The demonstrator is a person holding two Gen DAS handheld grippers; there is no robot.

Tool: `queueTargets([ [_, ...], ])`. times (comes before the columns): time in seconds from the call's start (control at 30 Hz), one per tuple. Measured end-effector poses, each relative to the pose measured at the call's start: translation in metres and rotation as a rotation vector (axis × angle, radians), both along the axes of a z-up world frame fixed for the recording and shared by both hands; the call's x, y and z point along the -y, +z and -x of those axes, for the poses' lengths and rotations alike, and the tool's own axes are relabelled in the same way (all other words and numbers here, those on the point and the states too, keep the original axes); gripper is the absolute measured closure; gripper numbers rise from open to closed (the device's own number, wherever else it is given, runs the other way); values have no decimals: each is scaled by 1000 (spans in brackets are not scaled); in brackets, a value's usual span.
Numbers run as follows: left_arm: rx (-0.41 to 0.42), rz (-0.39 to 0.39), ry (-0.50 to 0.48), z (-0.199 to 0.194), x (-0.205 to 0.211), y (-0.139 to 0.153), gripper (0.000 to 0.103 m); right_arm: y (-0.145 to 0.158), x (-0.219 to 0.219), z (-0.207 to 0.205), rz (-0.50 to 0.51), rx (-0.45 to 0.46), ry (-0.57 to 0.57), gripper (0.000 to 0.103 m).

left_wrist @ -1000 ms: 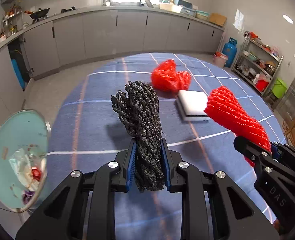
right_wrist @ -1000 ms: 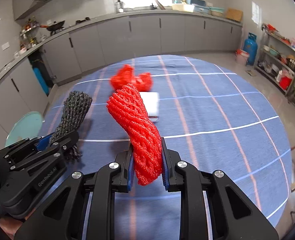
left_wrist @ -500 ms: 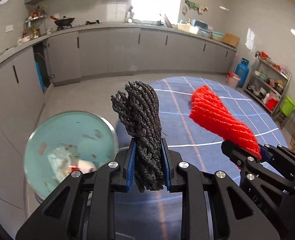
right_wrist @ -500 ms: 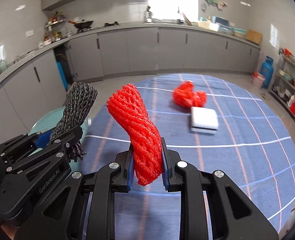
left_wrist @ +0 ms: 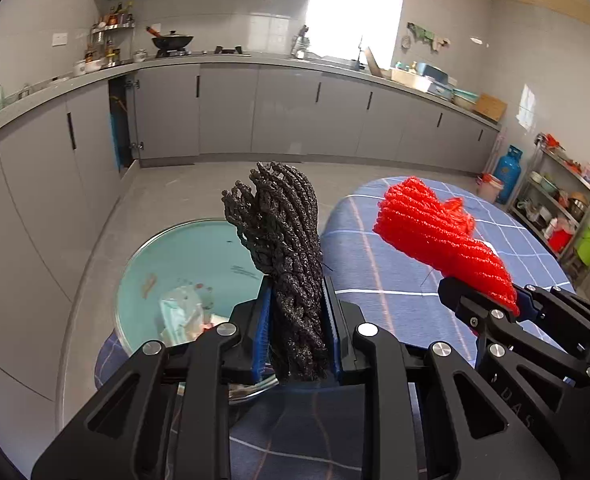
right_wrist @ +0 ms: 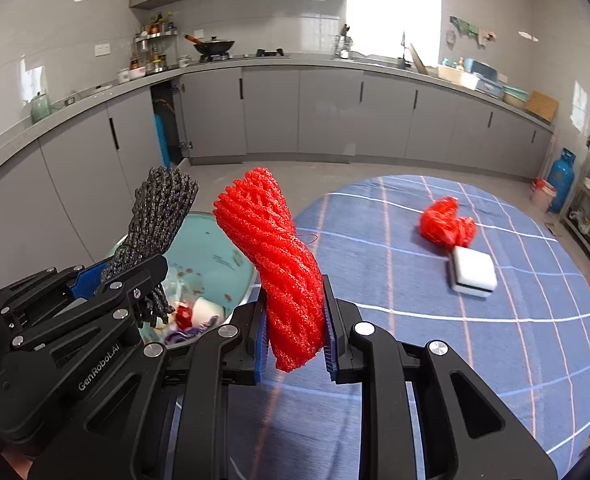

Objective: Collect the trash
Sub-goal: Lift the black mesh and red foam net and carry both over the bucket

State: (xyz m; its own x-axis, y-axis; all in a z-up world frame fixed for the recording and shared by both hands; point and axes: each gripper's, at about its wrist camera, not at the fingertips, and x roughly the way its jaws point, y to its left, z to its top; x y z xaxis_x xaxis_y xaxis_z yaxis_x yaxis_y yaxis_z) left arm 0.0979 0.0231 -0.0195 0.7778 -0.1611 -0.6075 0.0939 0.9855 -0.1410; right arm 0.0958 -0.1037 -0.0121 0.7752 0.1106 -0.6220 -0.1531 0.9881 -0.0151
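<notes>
My left gripper [left_wrist: 297,326] is shut on a black foam net [left_wrist: 283,248], held upright above the near rim of a teal trash bin [left_wrist: 175,252] beside the table. My right gripper [right_wrist: 295,330] is shut on a red foam net [right_wrist: 279,256], held at the table's left edge just right of the bin [right_wrist: 215,256]. Each gripper shows in the other's view: the right one [left_wrist: 491,300] with the red net [left_wrist: 443,240], the left one [right_wrist: 131,276] with the black net [right_wrist: 155,220]. Another crumpled red net [right_wrist: 447,224] and a white sponge block [right_wrist: 473,270] lie on the table.
The round table has a blue checked cloth [right_wrist: 415,340]. The bin holds wrappers and scraps [left_wrist: 183,312]. Grey kitchen cabinets [left_wrist: 287,116] line the far wall. A blue gas cylinder [right_wrist: 561,180] and a metal shelf rack [left_wrist: 555,200] stand at the right.
Both grippers swung left from over the table toward the bin, still holding their nets. The bin now lies right beneath the left gripper.
</notes>
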Motion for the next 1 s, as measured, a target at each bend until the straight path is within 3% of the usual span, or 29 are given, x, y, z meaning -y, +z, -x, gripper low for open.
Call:
queueTargets([
  [0.53,-7,23,108,-6,-50,-4,79,-1,-46,-21,-9,-7,96,80],
  [1.0,-45,18,141,-15,-55,-19,79,-10,-61,-40,-33,-29,120,80],
])
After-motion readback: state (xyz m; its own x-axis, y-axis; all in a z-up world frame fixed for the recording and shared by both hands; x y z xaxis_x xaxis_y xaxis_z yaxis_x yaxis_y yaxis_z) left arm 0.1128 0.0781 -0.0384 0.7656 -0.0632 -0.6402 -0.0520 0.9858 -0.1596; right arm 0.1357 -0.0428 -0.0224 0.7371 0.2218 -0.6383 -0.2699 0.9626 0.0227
